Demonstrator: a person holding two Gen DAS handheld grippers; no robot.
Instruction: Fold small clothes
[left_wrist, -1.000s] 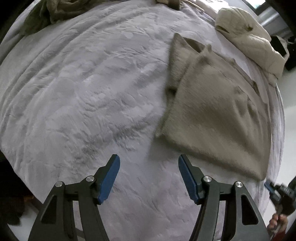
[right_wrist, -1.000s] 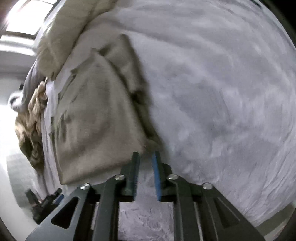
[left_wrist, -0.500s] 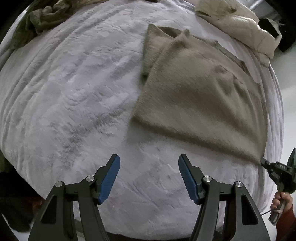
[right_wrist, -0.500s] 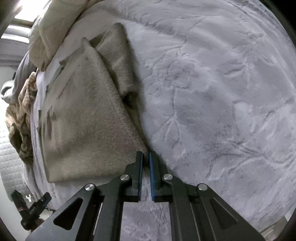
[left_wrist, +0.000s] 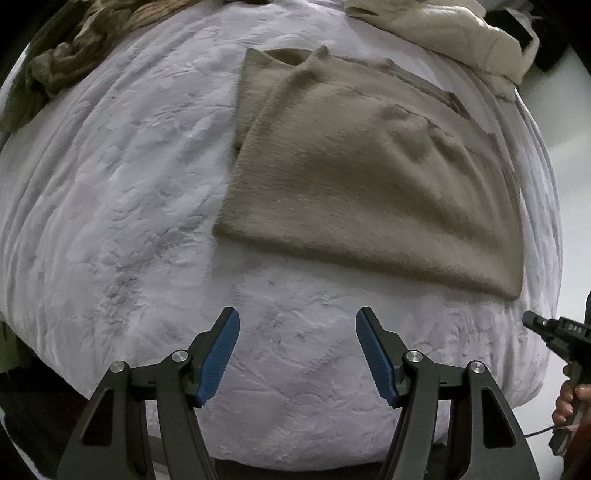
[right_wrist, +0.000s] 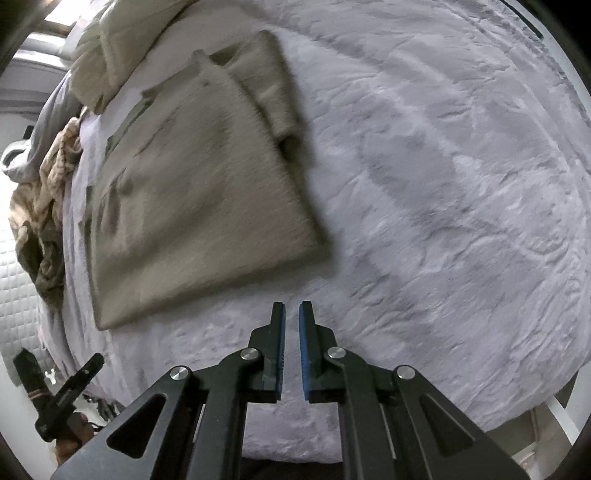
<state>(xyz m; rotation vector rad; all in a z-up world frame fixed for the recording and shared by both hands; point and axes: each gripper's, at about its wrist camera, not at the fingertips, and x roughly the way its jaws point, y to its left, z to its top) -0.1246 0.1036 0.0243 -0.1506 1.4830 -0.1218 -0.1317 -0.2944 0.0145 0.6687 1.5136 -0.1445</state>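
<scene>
A tan fuzzy garment (left_wrist: 369, 177) lies folded flat on the pale lilac bedspread (left_wrist: 110, 221), with a narrower folded part sticking out at its far left. My left gripper (left_wrist: 297, 315) hovers open over bare bedspread, a short way in front of the garment's near edge. In the right wrist view the same garment (right_wrist: 192, 206) lies to the upper left. My right gripper (right_wrist: 291, 306) is shut to a thin slit with nothing in it, just clear of the garment's near corner. The right gripper's body (left_wrist: 554, 332) also shows at the left view's right edge, held by a hand (left_wrist: 569, 402).
A cream quilted cover (left_wrist: 454, 33) is bunched at the bed's far right corner. A heap of olive and brown clothes (left_wrist: 74, 55) sits at the far left. The bed's front edge (left_wrist: 295, 454) runs just under my grippers. The left gripper's body (right_wrist: 70, 391) shows low left.
Both grippers have drawn back from the garment toward the bed's front edge. The right gripper was at the garment's near corner half a second ago and is now off it. The left stayed open.
</scene>
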